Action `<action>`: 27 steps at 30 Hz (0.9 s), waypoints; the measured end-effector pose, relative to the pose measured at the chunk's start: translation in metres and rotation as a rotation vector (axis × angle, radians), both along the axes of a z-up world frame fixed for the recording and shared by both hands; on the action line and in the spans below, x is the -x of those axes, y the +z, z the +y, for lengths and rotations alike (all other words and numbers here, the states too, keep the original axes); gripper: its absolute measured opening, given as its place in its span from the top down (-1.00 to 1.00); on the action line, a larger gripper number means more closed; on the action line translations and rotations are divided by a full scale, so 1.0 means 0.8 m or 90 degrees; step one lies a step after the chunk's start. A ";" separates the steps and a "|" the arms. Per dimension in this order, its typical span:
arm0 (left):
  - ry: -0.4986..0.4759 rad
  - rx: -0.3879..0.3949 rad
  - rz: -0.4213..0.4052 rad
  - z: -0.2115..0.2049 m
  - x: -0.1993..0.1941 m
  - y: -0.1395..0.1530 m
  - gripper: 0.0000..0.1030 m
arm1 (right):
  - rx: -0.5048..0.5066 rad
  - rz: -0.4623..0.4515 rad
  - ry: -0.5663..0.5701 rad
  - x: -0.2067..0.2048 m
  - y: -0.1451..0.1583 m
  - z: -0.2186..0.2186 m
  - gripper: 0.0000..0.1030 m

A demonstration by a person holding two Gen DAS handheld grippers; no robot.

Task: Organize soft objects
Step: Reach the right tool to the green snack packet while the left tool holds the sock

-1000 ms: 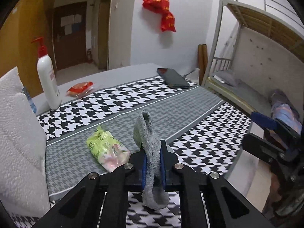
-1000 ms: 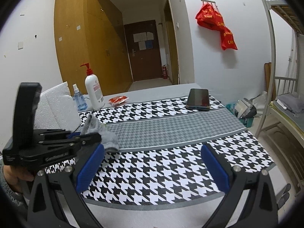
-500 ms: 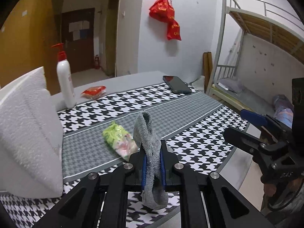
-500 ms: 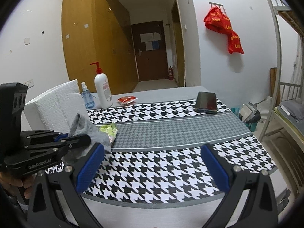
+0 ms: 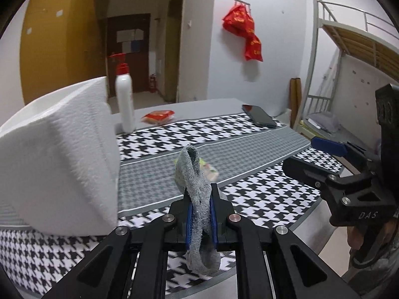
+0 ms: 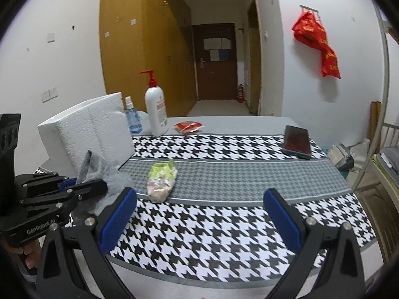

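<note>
White painted walls (image 6: 62, 57); tall wooden wardrobe (image 6: 139, 37) on left, dark brown door (image 6: 215, 59) at end of corridor, small red fire extinguisher (image 6: 240, 92) beside it. Red fabric bags (image 6: 316, 42) hang from wall hook. White metal bunk bed frame (image 5: 349, 39) at right. Pale floor (image 6: 219, 107).

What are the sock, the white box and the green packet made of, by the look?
Sock: grey knit, probably terry; fuzzy looped surface, hangs limp.
Box: looks like foam, likely expanded polystyrene; matte white, pebbled faces.
Packet: thin plastic film, glossy and crinkled; the contents cannot be made out.
</note>
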State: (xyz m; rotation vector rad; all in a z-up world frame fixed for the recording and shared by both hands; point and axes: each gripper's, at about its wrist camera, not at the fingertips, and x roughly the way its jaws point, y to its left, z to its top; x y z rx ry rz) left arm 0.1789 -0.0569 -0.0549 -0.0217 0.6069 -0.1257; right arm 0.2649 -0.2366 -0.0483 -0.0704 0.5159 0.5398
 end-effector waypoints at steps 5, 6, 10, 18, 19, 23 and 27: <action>0.045 -0.006 -0.001 0.016 0.010 -0.002 0.76 | 0.014 0.010 0.037 -0.009 -0.001 0.026 -0.99; 0.053 -0.006 0.000 0.020 0.011 -0.004 0.76 | 0.017 0.011 0.041 -0.011 -0.002 0.031 -0.99; 0.081 -0.012 0.007 0.028 0.016 -0.010 0.76 | 0.036 0.030 0.068 -0.023 -0.008 0.056 -0.99; 0.114 -0.003 0.024 0.042 0.018 -0.021 0.76 | 0.086 0.088 0.117 -0.055 -0.026 0.098 -0.99; 0.115 -0.003 0.026 0.043 0.018 -0.022 0.76 | 0.094 0.094 0.120 -0.059 -0.029 0.102 -0.99; 0.117 0.002 0.028 0.044 0.013 -0.025 0.76 | 0.114 0.110 0.126 -0.074 -0.036 0.118 -0.99; 0.113 0.010 0.030 0.045 0.010 -0.028 0.76 | 0.133 0.116 0.127 -0.084 -0.044 0.130 -0.98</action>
